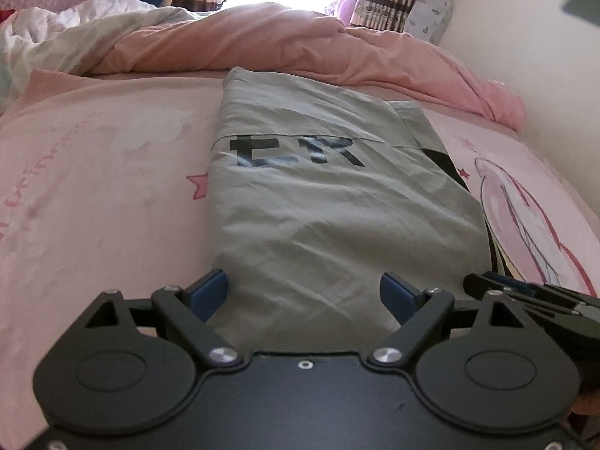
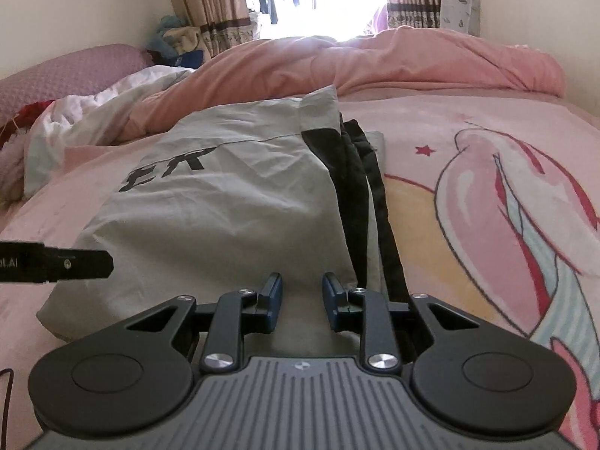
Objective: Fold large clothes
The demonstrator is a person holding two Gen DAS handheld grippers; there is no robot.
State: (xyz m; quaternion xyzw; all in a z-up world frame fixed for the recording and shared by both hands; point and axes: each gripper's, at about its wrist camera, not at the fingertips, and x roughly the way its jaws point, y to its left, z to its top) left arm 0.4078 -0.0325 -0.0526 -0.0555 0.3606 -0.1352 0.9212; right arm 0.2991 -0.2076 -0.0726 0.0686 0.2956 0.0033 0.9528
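Note:
A grey garment (image 1: 318,202) with black letters lies folded into a long strip on the pink bed sheet (image 1: 93,172). It also shows in the right wrist view (image 2: 225,202), with black fabric (image 2: 356,187) along its right edge. My left gripper (image 1: 303,292) is open at the garment's near end, its fingers wide apart over the cloth. My right gripper (image 2: 302,296) is open with a narrower gap, low over the near right end of the garment. Nothing is held in either. Part of the right gripper (image 1: 525,296) shows at the right of the left wrist view.
A bunched pink quilt (image 1: 300,45) lies across the far side of the bed. A white quilt (image 2: 93,112) and a purple pillow (image 2: 63,71) lie at far left. A wall (image 1: 543,56) runs along the right. Curtains (image 2: 210,11) and a bright window are behind.

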